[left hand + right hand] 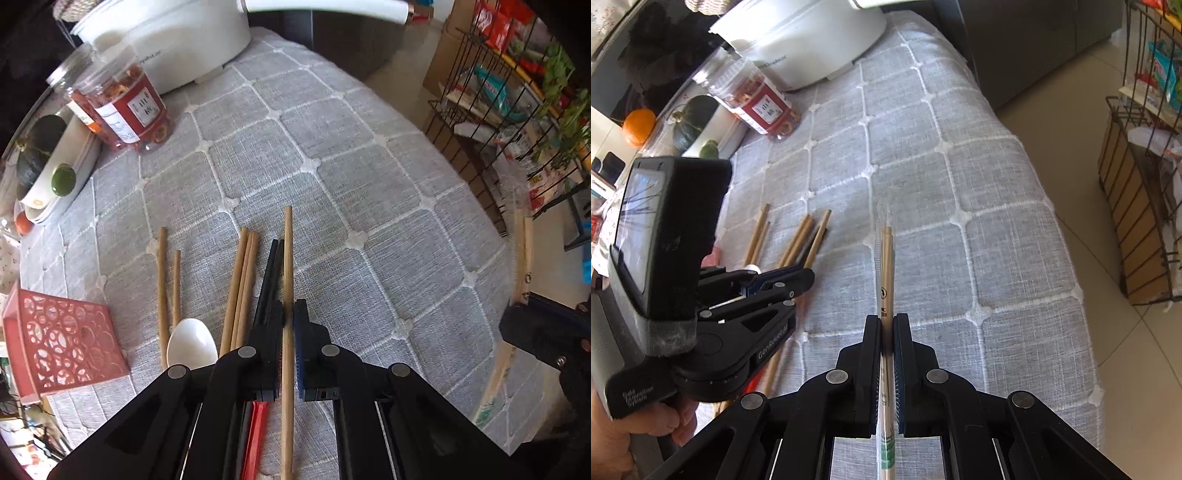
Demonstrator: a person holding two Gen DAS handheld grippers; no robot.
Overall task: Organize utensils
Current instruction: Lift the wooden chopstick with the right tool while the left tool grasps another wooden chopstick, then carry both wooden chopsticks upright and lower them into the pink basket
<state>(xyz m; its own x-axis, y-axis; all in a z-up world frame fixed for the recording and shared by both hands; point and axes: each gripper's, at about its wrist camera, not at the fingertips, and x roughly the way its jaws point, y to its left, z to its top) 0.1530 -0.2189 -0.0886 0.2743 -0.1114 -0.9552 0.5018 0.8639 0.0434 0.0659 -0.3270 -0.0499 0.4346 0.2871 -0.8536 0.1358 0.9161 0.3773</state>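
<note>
My left gripper [289,314] is shut on one wooden chopstick [288,258] and holds it over the grey quilted cloth [332,155]. To its left on the cloth lie a pair of black chopsticks [271,273], several wooden chopsticks [242,280], two more wooden ones [168,280] and a white spoon [192,345]. A red chopstick [255,439] shows under the gripper. My right gripper [886,325] is shut on a wrapped pair of wooden chopsticks [886,266], above the cloth, to the right of the left gripper [783,280].
A red perforated basket [62,336] stands at the left edge. A clear jar with a red label [125,107], a white cooker [173,37] and a dish with vegetables [48,158] stand at the back left. A wire rack [517,110] stands on the floor to the right.
</note>
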